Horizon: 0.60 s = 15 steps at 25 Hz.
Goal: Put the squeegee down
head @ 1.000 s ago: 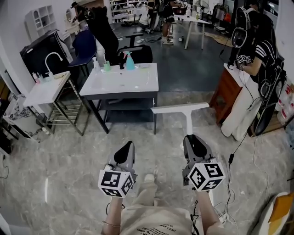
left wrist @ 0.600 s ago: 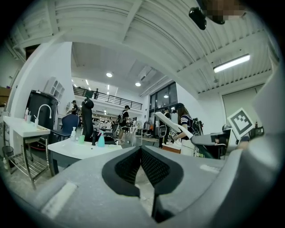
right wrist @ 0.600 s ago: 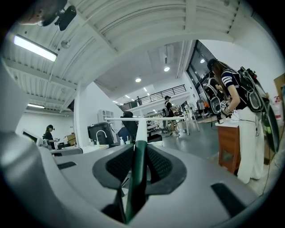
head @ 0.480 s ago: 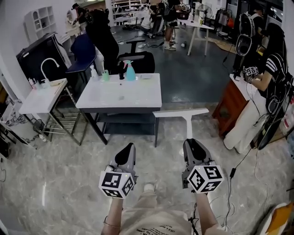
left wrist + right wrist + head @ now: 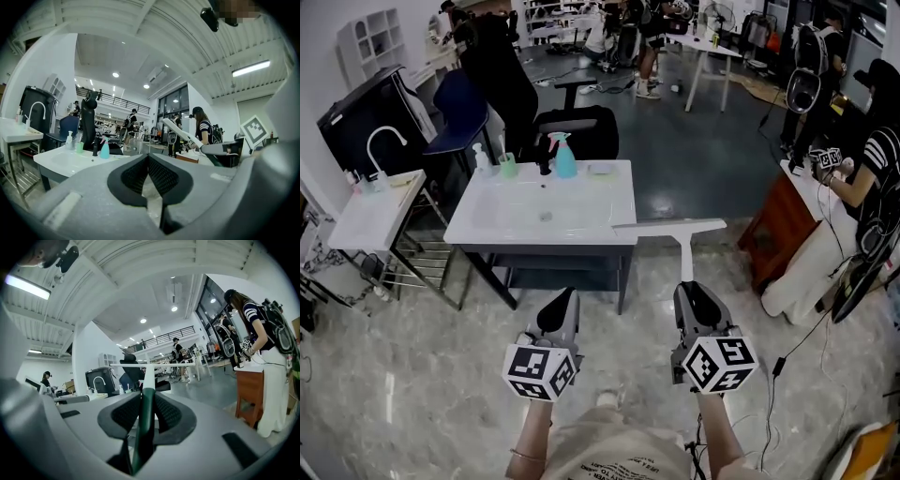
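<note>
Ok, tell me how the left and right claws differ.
The left claw is shut and empty; the right claw is clamped on the squeegee by its handle. The left claw's pads meet; the right claw's pads stand apart around the handle. Both point level, side by side.

Even indoor light from ceiling tubes (image 5: 251, 68), soft shadows, strong fisheye bending and dark vignetted corners.

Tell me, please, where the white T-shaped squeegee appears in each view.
Head view: white T-shaped squeegee right of centre, in the right gripper.
Left gripper view: squeegee right of centre, slanting.
Right gripper view: squeegee at centre, between the jaws.
Shared landmark: curved white faucet.
</note>
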Available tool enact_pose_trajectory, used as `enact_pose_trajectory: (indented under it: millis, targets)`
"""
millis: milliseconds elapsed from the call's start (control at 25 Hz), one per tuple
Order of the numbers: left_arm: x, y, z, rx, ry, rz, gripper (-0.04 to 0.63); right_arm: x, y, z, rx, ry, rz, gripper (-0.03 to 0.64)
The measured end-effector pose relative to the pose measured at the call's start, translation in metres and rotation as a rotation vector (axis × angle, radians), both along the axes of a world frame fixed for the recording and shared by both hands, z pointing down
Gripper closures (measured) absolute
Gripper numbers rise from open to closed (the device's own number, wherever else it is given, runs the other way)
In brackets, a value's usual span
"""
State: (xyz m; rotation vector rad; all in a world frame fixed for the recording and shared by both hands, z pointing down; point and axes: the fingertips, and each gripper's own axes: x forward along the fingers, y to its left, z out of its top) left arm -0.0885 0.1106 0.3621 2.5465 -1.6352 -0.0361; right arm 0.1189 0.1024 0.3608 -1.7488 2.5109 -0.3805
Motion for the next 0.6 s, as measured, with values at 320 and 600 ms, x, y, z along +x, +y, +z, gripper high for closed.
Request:
enact_pose_trajectory:
  millis: [320,600]
  targets:
    - [-0.004,-0.047,0.009,-0.018,-0.011,0.030,0.572,-0.004,-0.045,0.012,-0.026,-0.019,0.027,0.523]
    - [-0.008,-0.076,0.019,-0.042,-0.003,0.032,0.572,-0.009,-0.076,0.020,-0.047,-0.027,0.032,0.523]
